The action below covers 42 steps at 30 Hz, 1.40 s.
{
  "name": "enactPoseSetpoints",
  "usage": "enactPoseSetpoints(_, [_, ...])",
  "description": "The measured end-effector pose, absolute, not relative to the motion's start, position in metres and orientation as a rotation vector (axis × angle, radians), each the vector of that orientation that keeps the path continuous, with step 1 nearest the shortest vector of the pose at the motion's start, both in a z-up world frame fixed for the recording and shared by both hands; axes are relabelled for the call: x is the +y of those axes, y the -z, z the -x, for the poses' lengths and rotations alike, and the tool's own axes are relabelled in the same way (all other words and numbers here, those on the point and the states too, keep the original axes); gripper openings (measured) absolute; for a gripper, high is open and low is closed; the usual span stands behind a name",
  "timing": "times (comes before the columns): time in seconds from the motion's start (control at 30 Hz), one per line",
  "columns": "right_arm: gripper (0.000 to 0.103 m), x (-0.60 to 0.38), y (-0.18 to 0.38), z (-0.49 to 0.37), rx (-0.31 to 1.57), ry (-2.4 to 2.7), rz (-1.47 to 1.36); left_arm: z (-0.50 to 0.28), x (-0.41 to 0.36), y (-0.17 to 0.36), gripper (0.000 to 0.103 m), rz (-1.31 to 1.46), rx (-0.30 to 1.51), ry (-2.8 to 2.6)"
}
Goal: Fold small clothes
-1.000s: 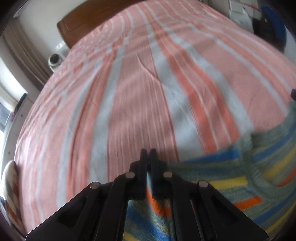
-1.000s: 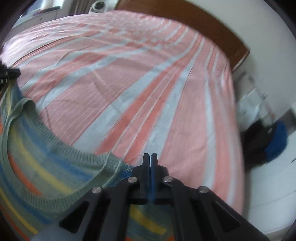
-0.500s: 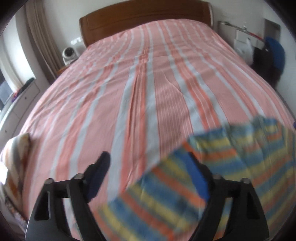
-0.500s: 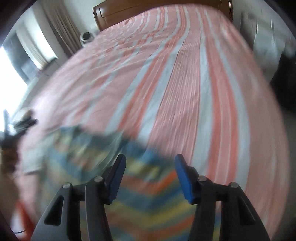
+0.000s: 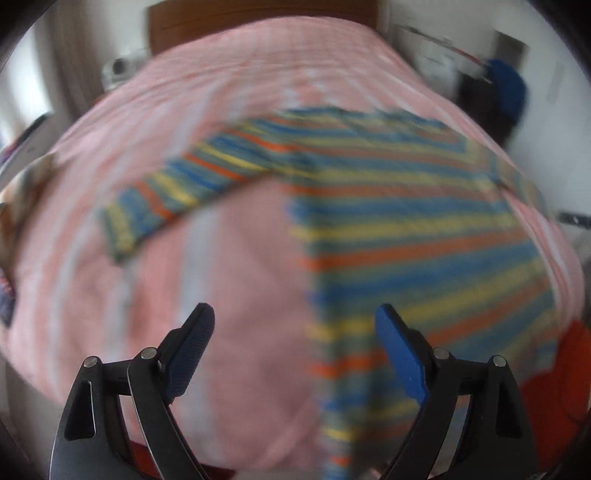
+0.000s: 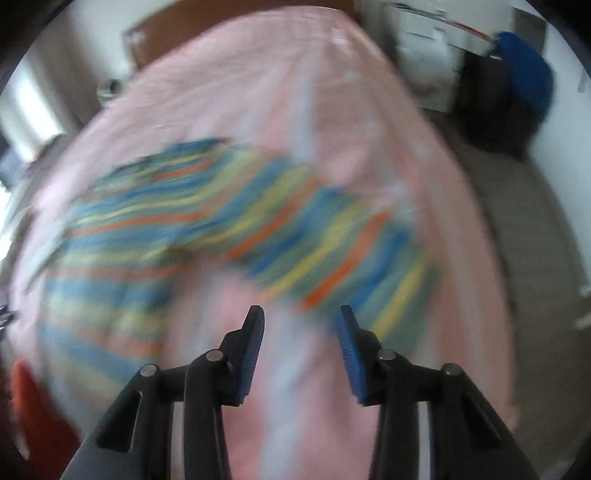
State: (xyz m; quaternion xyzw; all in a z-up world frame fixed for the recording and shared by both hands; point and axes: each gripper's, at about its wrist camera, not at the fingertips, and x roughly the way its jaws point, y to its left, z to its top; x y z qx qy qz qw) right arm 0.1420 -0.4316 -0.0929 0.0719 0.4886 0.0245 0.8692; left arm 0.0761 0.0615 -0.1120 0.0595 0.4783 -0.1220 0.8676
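Note:
A knitted sweater striped in blue, yellow, orange and green lies spread flat on the pink striped bed, one sleeve stretched out to the left. My left gripper hovers above the sweater's near left edge, open wide, nothing between its blue pads. In the right wrist view the sweater is blurred by motion, its other sleeve reaching right. My right gripper hangs over bare bedspread just short of that sleeve, its jaws closing on nothing.
A wooden headboard ends the bed at the far side. A blue and black bundle and white furniture stand by the right wall, with grey floor beside the bed. Something orange sits at the bed's near edge.
Both grippers, shut on the sweater a second ago, have let go and opened. They have pulled back fast toward the foot of the bed, and the sweater now lies spread out ahead.

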Motion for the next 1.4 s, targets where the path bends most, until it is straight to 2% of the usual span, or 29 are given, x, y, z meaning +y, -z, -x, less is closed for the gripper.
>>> enactPoseSetpoints(0.07, [0.041,-0.376,0.101,-0.118,1.009,-0.191,-0.145,-0.068,0.034,0.133,0.090,-0.195,1.049,0.292])
enactPoseSetpoints(0.2, [0.041,-0.312,0.147,-0.081,1.067,-0.295,-0.099,-0.049,0.029,0.175,0.090,-0.319,1.183,0.223])
enactPoseSetpoints(0.3, [0.041,-0.307,0.178,-0.053,1.123,-0.202,-0.042,-0.033,0.052,0.172,0.090,-0.296,1.227,0.184])
enactPoseSetpoints(0.4, [0.041,-0.313,0.169,-0.026,1.078,-0.138,-0.053,-0.021,0.077,0.143,0.089,-0.236,1.175,0.150])
enactPoseSetpoints(0.43, [0.044,-0.315,0.162,-0.021,1.050,-0.111,-0.056,-0.021,0.085,0.130,0.091,-0.205,1.140,0.139])
enactPoseSetpoints(0.53, [0.070,-0.323,0.134,-0.009,0.905,-0.033,-0.062,-0.032,0.105,0.103,0.099,-0.098,1.027,0.088])
enactPoseSetpoints(0.57, [0.074,-0.324,0.126,-0.010,0.844,-0.002,-0.058,-0.040,0.111,0.097,0.099,-0.049,0.988,0.065])
enactPoseSetpoints(0.77, [0.076,-0.345,0.122,-0.034,0.680,0.124,-0.110,-0.097,0.140,0.112,0.099,0.128,0.879,-0.081])
enactPoseSetpoints(0.9, [0.084,-0.360,0.141,-0.032,0.700,0.162,-0.200,-0.115,0.144,0.135,0.099,0.171,0.883,-0.129])
enactPoseSetpoints(1.0, [0.088,-0.359,0.161,-0.028,0.727,0.208,-0.147,-0.102,0.143,0.149,0.099,0.138,0.909,-0.137])
enactPoseSetpoints(1.13, [0.098,-0.364,0.173,-0.019,0.734,0.266,-0.103,-0.087,0.133,0.173,0.100,0.063,0.930,-0.126])
enactPoseSetpoints(1.4, [0.103,-0.368,0.184,-0.023,0.768,0.300,-0.098,-0.089,0.140,0.177,0.103,0.089,0.934,-0.091])
